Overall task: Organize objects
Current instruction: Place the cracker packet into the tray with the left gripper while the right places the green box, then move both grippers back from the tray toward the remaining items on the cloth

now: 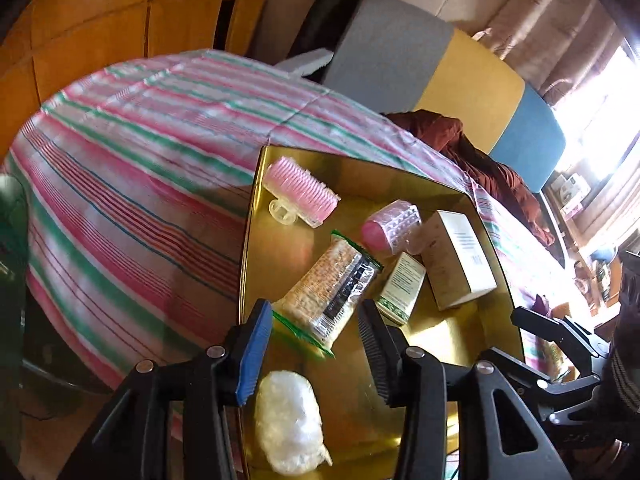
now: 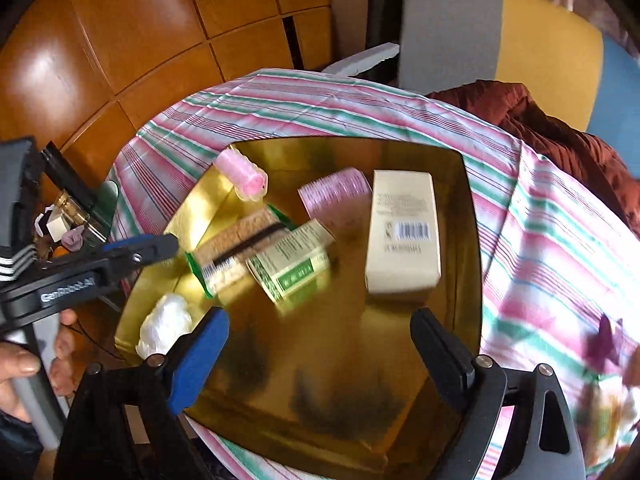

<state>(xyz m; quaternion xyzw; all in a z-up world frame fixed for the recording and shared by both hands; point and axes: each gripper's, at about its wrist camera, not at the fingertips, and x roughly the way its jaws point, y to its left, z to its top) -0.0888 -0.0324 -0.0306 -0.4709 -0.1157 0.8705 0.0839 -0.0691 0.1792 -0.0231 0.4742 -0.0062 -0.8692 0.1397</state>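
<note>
On gold tray (image 2: 460, 240), cream box (image 2: 404, 236), cracker packet (image 1: 332, 288), pink rollers (image 1: 304, 196)

Wood panel wall (image 1: 88, 32), striped cloth on table (image 1: 132, 184), bright window (image 1: 600, 120) at rt.

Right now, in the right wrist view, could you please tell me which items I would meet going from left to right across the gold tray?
White plastic wad → wrapped cracker pack → green-labelled small box → large cream box. The two pink hair rollers lie farther back and overlap these in the order, so I leave them out.
</note>
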